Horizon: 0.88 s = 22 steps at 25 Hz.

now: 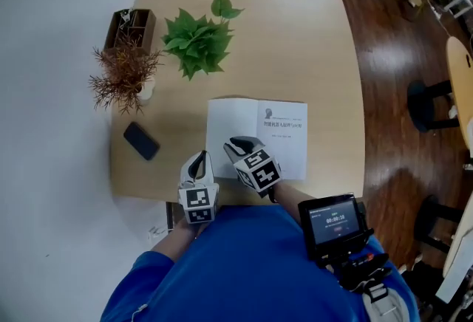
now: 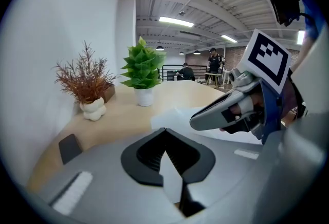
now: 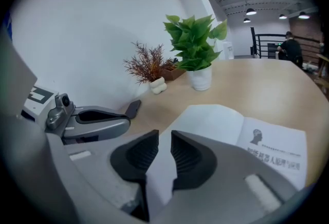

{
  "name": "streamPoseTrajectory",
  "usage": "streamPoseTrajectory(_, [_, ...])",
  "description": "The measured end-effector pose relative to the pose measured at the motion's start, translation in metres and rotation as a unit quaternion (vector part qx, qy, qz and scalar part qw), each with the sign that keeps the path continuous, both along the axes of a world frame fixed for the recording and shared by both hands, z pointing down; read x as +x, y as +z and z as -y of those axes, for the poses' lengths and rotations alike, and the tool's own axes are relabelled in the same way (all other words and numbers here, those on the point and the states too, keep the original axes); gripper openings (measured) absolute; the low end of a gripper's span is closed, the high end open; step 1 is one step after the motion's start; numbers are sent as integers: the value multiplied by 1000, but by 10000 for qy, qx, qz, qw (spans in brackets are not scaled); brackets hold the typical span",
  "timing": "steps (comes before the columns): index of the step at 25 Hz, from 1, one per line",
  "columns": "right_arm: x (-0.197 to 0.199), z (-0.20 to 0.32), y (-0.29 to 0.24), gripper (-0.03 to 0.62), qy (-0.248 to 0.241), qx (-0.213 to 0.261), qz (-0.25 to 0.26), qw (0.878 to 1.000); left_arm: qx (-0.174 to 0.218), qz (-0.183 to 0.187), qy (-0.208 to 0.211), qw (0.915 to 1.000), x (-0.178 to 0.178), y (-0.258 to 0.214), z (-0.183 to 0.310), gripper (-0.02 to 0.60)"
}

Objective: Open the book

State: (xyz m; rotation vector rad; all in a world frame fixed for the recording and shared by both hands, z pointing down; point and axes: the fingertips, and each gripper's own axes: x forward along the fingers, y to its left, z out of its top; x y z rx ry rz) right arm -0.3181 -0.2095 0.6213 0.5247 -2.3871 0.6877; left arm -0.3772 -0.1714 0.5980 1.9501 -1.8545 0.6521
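Your right claw (image 1: 240, 145) covers the near-left corner of the book (image 1: 284, 139) in the head view, and the print on its right-hand page is too small to read. Your torso (image 1: 244, 269) hides the near edge of the table (image 1: 318, 55). In the left gripper view, the phone (image 2: 69, 147) is partly cut off by the claw's own body.

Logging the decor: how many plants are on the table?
2: a green leafy plant toward the far edge; a dried reddish plant left of it. None appear hidden.
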Motion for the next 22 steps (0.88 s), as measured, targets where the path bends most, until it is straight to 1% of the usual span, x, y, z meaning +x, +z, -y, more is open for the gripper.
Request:
streamPoseTrajectory(7, [67, 21, -12, 52, 787, 459, -241, 9955, 114, -63, 586, 9982, 38, -5, 20, 8])
streamPoseTrajectory(11, [101, 24, -25, 35, 1028, 845, -311, 9906, 236, -76, 809, 9964, 64, -13, 27, 8])
streamPoseTrajectory(15, [130, 24, -40, 26, 1137, 1146, -248, 9866, 374, -46, 835, 9958, 87, -24, 28, 8])
streamPoseTrajectory(19, [158, 16, -53, 20, 1100, 1322, -177, 9849, 487, 8, 731, 9961, 106, -36, 25, 8])
streamPoseTrajectory(22, [185, 10, -65, 14, 1113, 1529, -109, 9819, 542, 39, 685, 9962, 128, -44, 19, 8])
